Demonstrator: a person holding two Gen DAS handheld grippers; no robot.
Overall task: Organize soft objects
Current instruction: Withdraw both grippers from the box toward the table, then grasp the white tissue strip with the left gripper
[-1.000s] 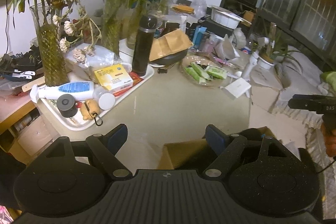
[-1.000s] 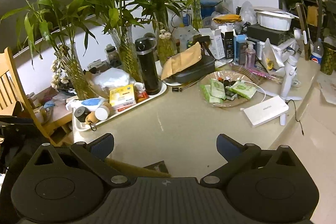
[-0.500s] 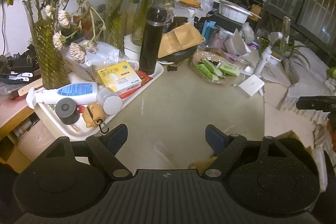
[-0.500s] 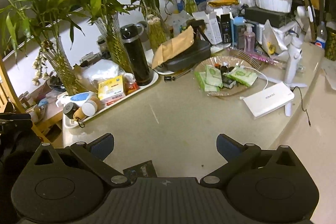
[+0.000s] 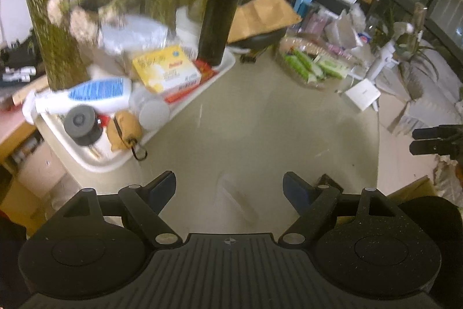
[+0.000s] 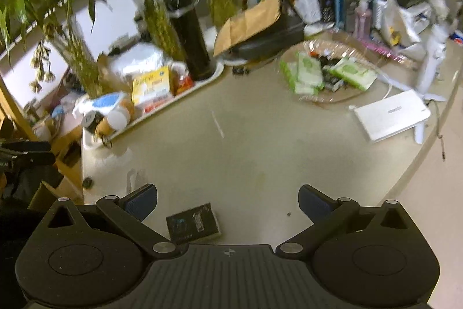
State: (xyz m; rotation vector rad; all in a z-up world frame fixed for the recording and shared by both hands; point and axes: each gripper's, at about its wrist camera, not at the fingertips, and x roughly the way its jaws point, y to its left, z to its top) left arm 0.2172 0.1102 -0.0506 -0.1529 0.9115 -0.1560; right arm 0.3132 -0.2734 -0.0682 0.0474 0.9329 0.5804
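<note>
**Both tongs wide and empty above the beige surface**

Here, my left tongs (image 5: 229,186) hang spread wide with nothing between the blue pads, over a bare stretch of the surface (image 5: 260,118). My right tongs (image 6: 228,200) are likewise wide apart and hold nothing; a small dark box (image 6: 193,222) lies on the surface just ahead of them. Farther off to the left sits a white tray (image 5: 95,161) carrying a small tan plush keychain (image 5: 124,129), a white lotion bottle (image 5: 86,96), a yellow box (image 5: 166,68) and a tall black flask (image 5: 218,16). Beyond, right of centre, green soft packs (image 6: 309,71) lie in a clear dish (image 6: 341,97), with a white flat box (image 6: 392,115) near it.
</note>
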